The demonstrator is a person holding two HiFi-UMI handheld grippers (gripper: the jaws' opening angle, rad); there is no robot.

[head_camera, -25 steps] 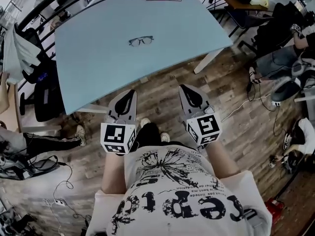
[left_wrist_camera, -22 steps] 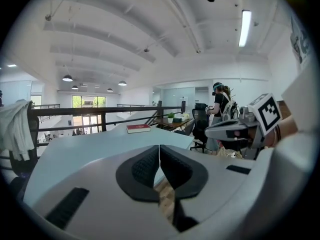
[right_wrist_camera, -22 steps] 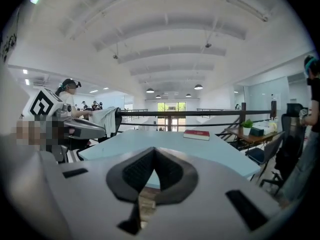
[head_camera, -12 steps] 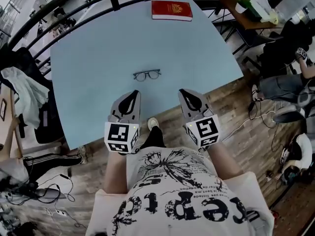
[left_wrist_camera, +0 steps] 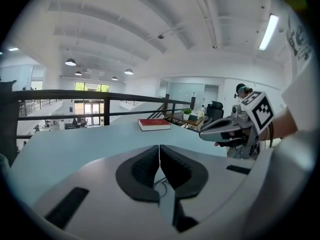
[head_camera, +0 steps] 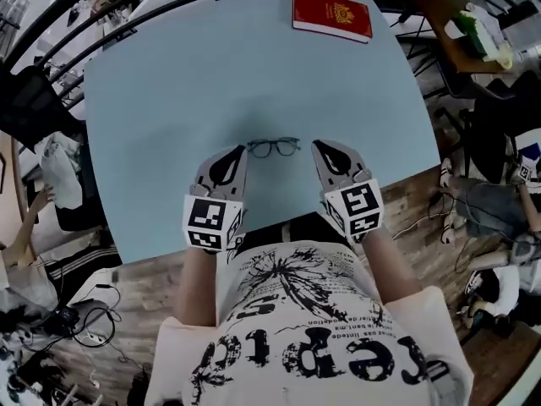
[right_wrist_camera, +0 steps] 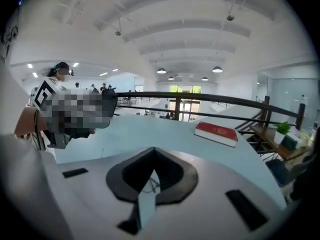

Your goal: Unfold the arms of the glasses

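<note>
Dark-framed glasses (head_camera: 273, 147) lie folded on the light blue table (head_camera: 169, 108), a little way in from its near edge. My left gripper (head_camera: 240, 150) is shut and empty, its tip just left of the glasses. My right gripper (head_camera: 319, 145) is also shut and empty, with its tip just right of them. In the left gripper view the jaws (left_wrist_camera: 159, 147) are pressed together, and a bit of the thin frame (left_wrist_camera: 161, 183) shows below them. In the right gripper view the shut jaws (right_wrist_camera: 152, 149) hide most of the glasses (right_wrist_camera: 151, 184).
A red book (head_camera: 331, 13) lies at the table's far right corner. A black railing (left_wrist_camera: 75, 95) runs behind the table. Chairs, bags and seated people surround the table on the wooden floor (head_camera: 431, 218), and cables (head_camera: 84, 320) lie at the left.
Both grippers moved forward from over the floor to over the table's near edge, and now flank the glasses. Their jaws stayed shut. The glasses have not moved on the table.
</note>
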